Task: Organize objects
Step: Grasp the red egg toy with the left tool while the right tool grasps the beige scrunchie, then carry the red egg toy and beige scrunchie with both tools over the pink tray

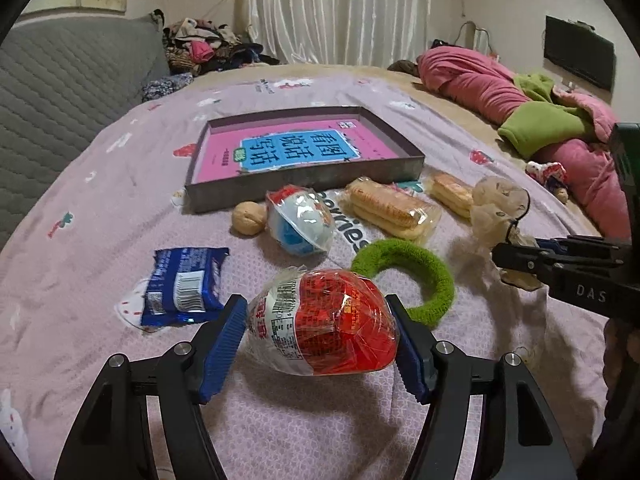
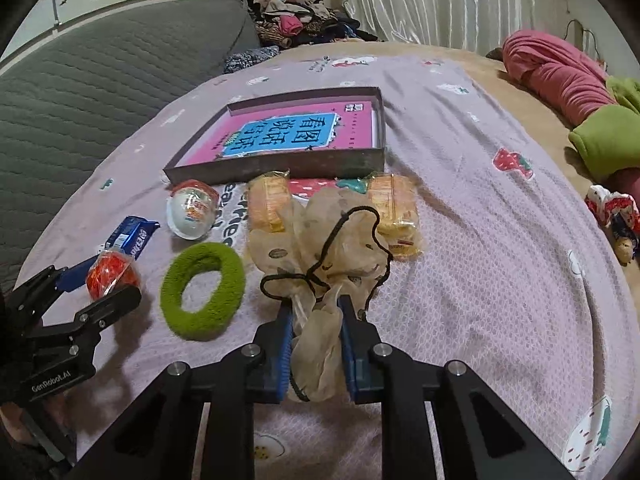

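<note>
Left to right across the lilac bedspread (image 1: pixel 120 208). A blue snack packet (image 1: pixel 182 286) lies flat at the far left, just beside the left gripper (image 1: pixel 320 336). That gripper's blue pads (image 1: pixel 224 344) pinch a red plastic-wrapped egg (image 1: pixel 324 322) from both sides; in the right wrist view the same egg (image 2: pixel 112 274) sits between the pads at the lower left and looks raised off the bedspread. Beyond it, a small round bun (image 1: pixel 249 218) touches a blue-and-white wrapped egg (image 1: pixel 300 220). Behind both stands a shallow grey box (image 1: pixel 312 182), open at the top; its only visible content is a pink book (image 1: pixel 296 148) with a blue title panel, lying flat and filling most of the floor. Right of centre, a green fuzzy ring (image 2: pixel 202 290) lies on the bedspread, close to the red egg. Two clear packs of biscuits (image 1: pixel 390 208) lie in front of the box's near wall. At the right, the right gripper (image 2: pixel 316 344) is pressed together on a beige sheer pouch (image 2: pixel 320 240) with a black drawstring (image 2: pixel 360 224); the pouch's bunched body spreads forward, partly covering the biscuit packs. What the pouch holds cannot be told.
</note>
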A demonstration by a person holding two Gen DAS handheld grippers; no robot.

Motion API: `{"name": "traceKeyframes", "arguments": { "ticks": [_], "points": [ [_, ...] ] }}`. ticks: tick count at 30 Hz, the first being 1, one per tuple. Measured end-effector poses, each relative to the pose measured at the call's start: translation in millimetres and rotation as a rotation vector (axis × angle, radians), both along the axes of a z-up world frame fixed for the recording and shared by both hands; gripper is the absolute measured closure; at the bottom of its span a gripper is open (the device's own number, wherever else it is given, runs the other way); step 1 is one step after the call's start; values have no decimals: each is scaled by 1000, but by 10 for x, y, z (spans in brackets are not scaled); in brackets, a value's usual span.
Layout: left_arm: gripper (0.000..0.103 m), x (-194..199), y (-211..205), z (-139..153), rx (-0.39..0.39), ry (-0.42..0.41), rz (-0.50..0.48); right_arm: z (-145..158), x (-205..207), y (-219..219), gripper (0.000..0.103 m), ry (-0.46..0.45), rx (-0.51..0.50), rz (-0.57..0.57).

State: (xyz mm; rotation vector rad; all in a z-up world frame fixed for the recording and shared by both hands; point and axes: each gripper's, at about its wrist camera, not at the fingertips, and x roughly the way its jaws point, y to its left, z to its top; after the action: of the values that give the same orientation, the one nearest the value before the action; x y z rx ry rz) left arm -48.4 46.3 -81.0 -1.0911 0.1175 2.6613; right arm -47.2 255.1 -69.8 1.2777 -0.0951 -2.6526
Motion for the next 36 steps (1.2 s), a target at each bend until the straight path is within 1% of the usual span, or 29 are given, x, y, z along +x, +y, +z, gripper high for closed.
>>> {"name": "traceKeyframes", "arguments": {
  "ticks": [10, 18, 25, 31, 36],
  "points": [
    [33, 102, -75, 190, 9, 30, 20, 149, 147, -92, 82, 28, 10, 13],
    [33, 138, -160, 444, 7, 74, 38, 392, 235, -190, 82, 67, 10, 20],
    [33, 99, -220, 660, 20, 103, 49, 649, 199, -307, 82, 104, 9, 27],
    [33, 24, -251, 792, 25, 121, 61, 781, 111, -444, 82, 120, 18, 38],
    [33, -70, -282, 897, 53, 120, 78, 886, 43, -511, 82, 140, 25, 37]
  ]
}}
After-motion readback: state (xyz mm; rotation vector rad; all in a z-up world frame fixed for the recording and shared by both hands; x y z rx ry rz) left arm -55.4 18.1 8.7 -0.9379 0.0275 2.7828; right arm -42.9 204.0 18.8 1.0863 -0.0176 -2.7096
